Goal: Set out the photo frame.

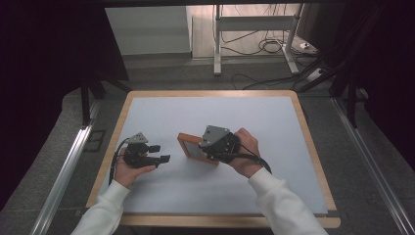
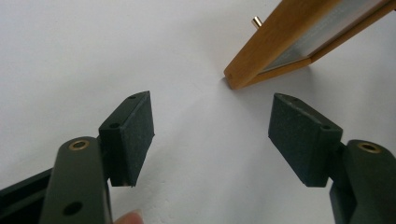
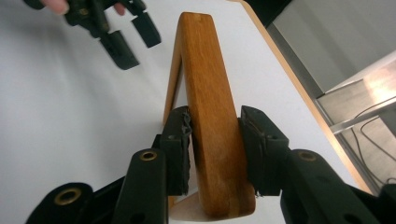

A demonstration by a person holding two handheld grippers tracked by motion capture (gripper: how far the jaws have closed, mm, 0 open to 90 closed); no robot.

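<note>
Right gripper view: my right claw (image 3: 215, 140) clamped on the wooden frame (image 3: 208, 93), one pad against each face; my left claw (image 2: 212, 135) gapes wide, empty, above the counter (image 2: 70, 56).

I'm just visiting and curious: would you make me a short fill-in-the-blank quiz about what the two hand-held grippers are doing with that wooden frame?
1. The right gripper is shut on the rectangular ____ picture frame.
2. The left gripper has its fingers ____, with nothing between them.
3. The frame stands on the ____ mat covering the wooden-edged table.
4. In the high view, the left gripper sits to the ____ of the frame.

Missing words: wooden; open; white; left
</note>
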